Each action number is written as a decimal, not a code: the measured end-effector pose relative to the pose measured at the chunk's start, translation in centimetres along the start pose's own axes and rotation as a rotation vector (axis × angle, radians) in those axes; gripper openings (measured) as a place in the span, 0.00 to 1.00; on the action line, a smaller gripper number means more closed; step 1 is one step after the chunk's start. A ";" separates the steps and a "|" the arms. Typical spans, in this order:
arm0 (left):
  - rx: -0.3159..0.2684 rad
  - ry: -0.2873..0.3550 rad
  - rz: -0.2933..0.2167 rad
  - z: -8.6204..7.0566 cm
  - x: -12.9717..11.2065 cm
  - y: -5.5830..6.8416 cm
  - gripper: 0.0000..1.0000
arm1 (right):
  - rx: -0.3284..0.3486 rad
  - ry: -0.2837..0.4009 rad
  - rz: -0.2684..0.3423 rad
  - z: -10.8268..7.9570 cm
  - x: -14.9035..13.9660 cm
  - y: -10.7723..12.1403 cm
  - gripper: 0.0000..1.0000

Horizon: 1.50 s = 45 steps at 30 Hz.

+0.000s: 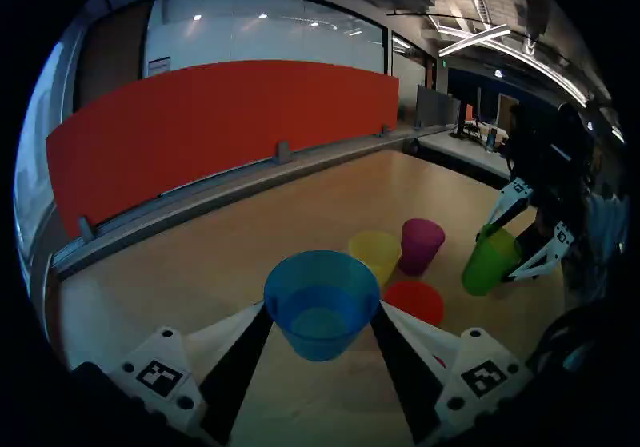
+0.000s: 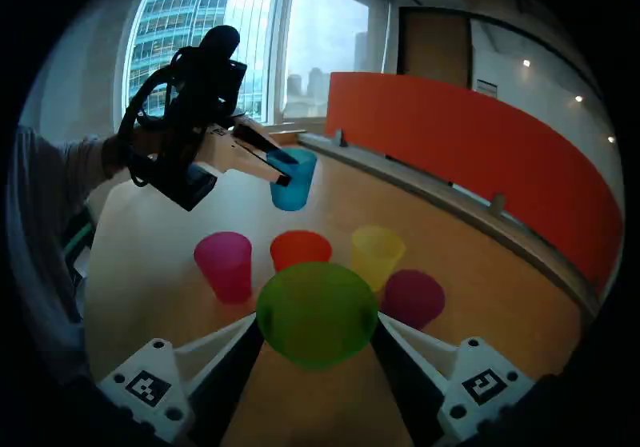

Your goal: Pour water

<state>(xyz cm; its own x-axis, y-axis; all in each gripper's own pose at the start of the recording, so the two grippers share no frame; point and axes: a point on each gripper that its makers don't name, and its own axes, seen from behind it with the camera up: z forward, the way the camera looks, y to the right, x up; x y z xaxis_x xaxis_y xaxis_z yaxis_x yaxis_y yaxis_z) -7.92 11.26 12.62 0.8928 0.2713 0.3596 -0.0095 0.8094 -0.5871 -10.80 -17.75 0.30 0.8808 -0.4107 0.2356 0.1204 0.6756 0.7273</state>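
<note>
My left gripper (image 1: 322, 319) is shut on a blue cup (image 1: 320, 303) that stands upright above the wooden table (image 1: 240, 239) and seems to hold some water. My right gripper (image 2: 318, 329) is shut on a green cup (image 2: 318, 313), also held upright. In the left gripper view the green cup (image 1: 490, 259) sits between the right gripper's (image 1: 516, 243) white fingers at the far right. In the right gripper view the blue cup (image 2: 292, 179) is at the back left in the left gripper (image 2: 280, 167), held by a hand.
Between the two grippers stand a yellow cup (image 1: 374, 253), a purple cup (image 1: 421, 243) and a red cup (image 1: 413, 301). The right gripper view also has a pink cup (image 2: 225, 265). An orange partition (image 1: 224, 127) runs along the table's far edge.
</note>
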 end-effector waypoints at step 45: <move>0.004 0.360 0.019 -9.0 9.0 6.2 0.84 | -0.061 0.295 0.019 -3.9 9.0 0.5 0.92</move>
<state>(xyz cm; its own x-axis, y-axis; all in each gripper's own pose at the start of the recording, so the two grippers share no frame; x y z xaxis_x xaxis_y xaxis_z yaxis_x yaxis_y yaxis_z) 4.09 14.06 5.66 0.9939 0.0856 0.0698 -0.0283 0.8082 -0.5882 -1.03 -18.69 0.25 0.9770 -0.2085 0.0449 0.1224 0.7206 0.6825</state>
